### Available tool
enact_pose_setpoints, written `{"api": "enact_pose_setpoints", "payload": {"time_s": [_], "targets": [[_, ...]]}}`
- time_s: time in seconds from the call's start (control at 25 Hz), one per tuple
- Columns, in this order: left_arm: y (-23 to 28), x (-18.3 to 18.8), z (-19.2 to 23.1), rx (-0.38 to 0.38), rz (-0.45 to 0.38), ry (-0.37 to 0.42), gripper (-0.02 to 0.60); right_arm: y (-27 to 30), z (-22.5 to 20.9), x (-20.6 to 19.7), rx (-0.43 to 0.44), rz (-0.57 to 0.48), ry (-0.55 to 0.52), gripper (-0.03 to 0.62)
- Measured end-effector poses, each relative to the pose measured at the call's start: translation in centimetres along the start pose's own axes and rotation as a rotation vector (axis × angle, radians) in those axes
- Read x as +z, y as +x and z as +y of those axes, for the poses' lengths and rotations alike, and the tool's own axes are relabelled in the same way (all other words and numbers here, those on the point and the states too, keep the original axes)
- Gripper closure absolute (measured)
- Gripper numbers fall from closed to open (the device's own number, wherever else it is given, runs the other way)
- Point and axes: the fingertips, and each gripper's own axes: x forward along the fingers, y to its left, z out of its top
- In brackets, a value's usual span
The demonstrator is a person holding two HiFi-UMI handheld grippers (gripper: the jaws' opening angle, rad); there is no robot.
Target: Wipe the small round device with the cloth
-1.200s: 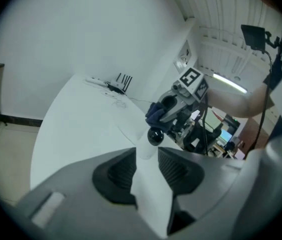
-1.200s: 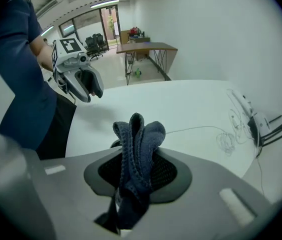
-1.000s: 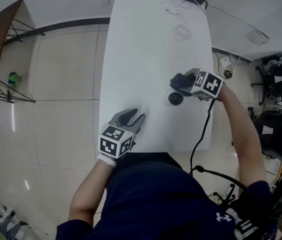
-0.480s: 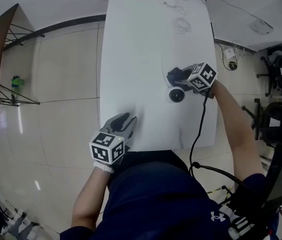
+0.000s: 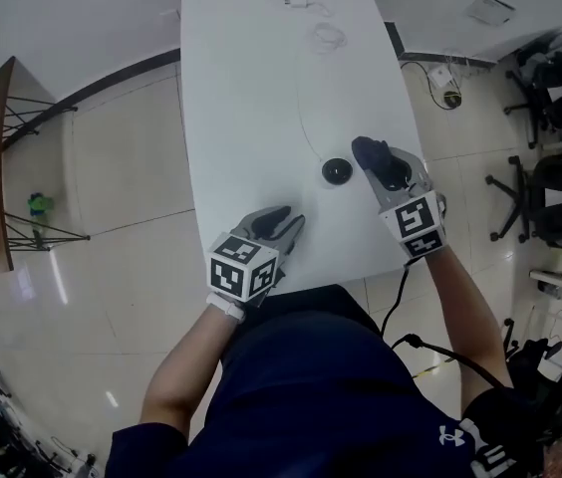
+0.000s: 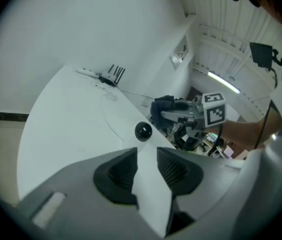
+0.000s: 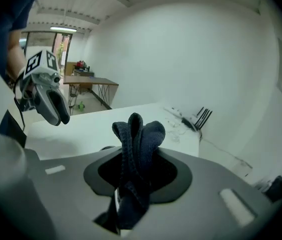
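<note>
My right gripper (image 5: 386,172) jaws pinch the cloth (image 7: 138,134) beside the small round device (image 5: 337,171), left gripper (image 5: 283,223) jaws narrow, empty, just closing, so next I'd lower the cloth onto it.

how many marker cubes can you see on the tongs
2. One marker cube rides on the left tongs over the table's near edge; the other marker cube on the right tongs, right of the small round device. None seem hidden.
</note>
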Motion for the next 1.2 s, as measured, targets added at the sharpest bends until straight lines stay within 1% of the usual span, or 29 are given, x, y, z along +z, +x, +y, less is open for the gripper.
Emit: {"api": "enact_pose_setpoints", "payload": {"time_s": [0.04, 0.12, 0.32, 0.36, 0.44, 0.64, 0.84, 0.96, 1.04, 1.12, 1.16, 1.2], "targets": [[0.2, -0.1, -0.4, -0.009, 0.01, 0.013, 0.459, -0.1, 0.6, 0.4, -0.045, -0.01, -0.047, 0.477], [0.1, -0.4, -1.0, -0.019, 0.021, 0.024, 0.459, 0.1, 2.3, 0.7, -0.093, -0.013, -0.135, 0.477], [-1.0, -1.5, -1.3, -0.008, 0.024, 0.018, 0.459, 0.6, 7.6, -1.7, -0.136, 0.058, -0.371, 0.477], [-1.3, -1.7, -1.1, -0.001, 0.023, 0.014, 0.459, 0.8, 8.5, -2.3, -0.142, 0.067, -0.4, 0.477], [-1.8, -2.0, -0.7, 0.011, 0.02, 0.003, 0.459, 1.2, 9.8, -3.2, -0.149, 0.079, -0.425, 0.477], [-2.7, -2.6, -0.4, 0.023, 0.013, -0.012, 0.459, 2.4, 11.6, -4.5, -0.157, 0.091, -0.39, 0.479], [-3.3, -3.2, 0.1, 0.028, 0.01, -0.03, 0.459, 4.3, 14.1, -6.8, -0.072, 0.168, -0.374, 0.479], [-3.7, -3.4, 0.2, 0.03, 0.007, -0.034, 0.459, 5.6, 15.0, -8.5, -0.043, 0.225, -0.37, 0.479], [-3.8, -3.4, 0.4, 0.031, 0.004, -0.034, 0.459, 5.7, 15.2, -8.8, -0.029, 0.237, -0.372, 0.479], [-3.9, -3.4, 0.5, 0.03, 0.001, -0.033, 0.459, 4.8, 15.1, -8.0, -0.007, 0.205, -0.338, 0.479], [-4.0, -3.3, 0.5, 0.029, 0.0, -0.032, 0.459, 3.9, 14.9, -7.0, 0.012, 0.167, -0.286, 0.479], [-4.0, -3.2, 0.6, 0.027, -0.002, -0.032, 0.459, 2.6, 14.5, -5.9, 0.036, 0.114, -0.198, 0.479]]}}
